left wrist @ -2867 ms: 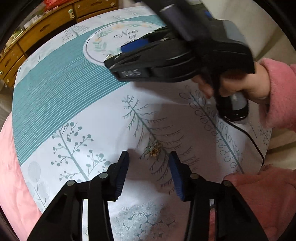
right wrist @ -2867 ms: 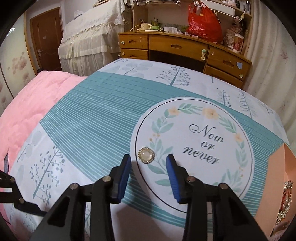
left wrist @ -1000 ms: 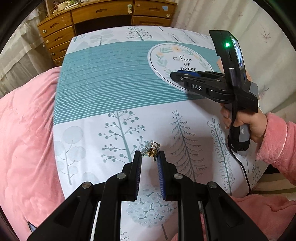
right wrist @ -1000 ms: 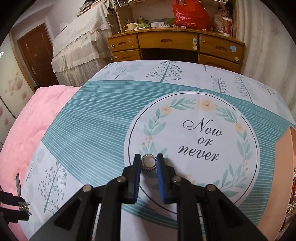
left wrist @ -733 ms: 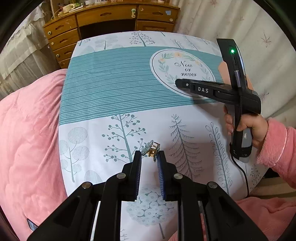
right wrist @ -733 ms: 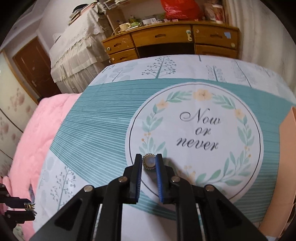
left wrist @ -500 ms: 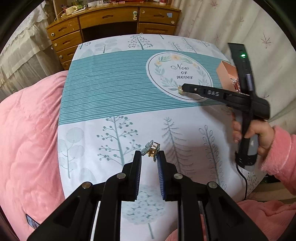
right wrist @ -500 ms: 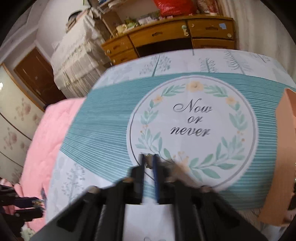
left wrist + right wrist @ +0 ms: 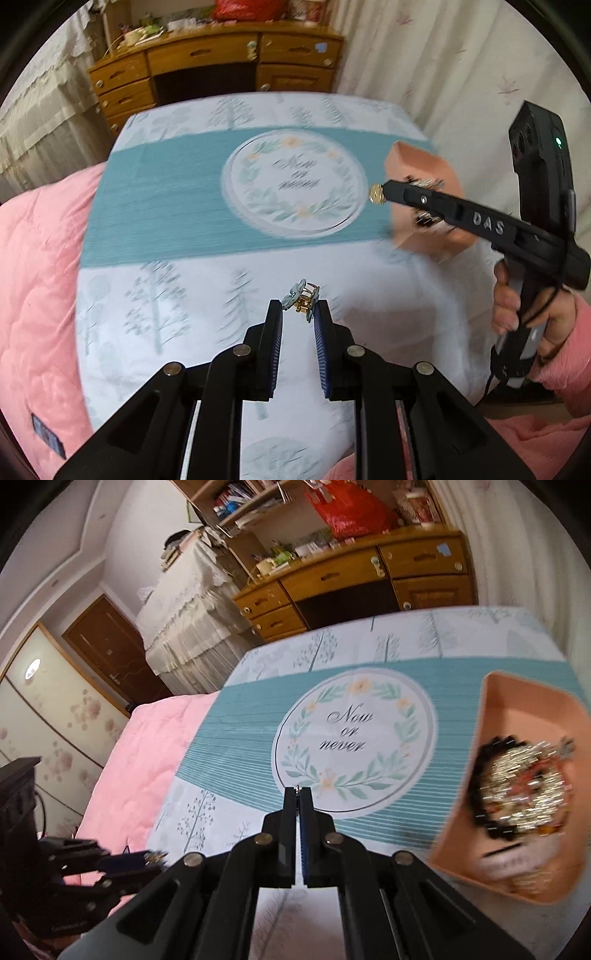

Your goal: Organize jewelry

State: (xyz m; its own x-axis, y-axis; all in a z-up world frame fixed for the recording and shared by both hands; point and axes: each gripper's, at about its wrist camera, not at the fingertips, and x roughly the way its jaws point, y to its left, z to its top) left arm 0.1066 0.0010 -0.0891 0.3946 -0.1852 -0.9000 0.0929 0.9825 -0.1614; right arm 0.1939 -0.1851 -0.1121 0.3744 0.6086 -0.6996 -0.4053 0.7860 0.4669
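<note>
Closest in, the left gripper [image 9: 298,308] has its blue-padded jaws drawn in to a narrow gap and clamped on a small gold clip with a pale blue flower [image 9: 303,297], which juts out just past the jaw tips. Pinched at its base like that, the ornament stays clear of the pads and of the cloth below — a sensible hold for something so slight.

The right gripper [image 9: 297,794] has its jaws pressed almost flat together. From its own camera only a sliver of metal shows at the tips; from the left camera it proves to be a round gold-rimmed brooch with a pale centre [image 9: 377,193], caught edge-on at the very end of the jaws. The jaws have just been closing on it, and the edge grip looks thin to me; a knock could flick it out.

Beneath both lies the white and teal printed cloth [image 9: 177,206] spread over the bed, its wreath with "Now or never" [image 9: 349,731] ahead of the right jaws. To the right of those jaws, sitting on the cloth, is the peach-coloured open box [image 9: 517,716], already holding a glittering heap of beads and bracelets [image 9: 517,794]. Both pieces seem bound for it — the brooch is the nearer. A hand in a pink sleeve [image 9: 532,325] grips the right handle.

Beyond the bed stands a wooden desk with drawers [image 9: 354,579].
</note>
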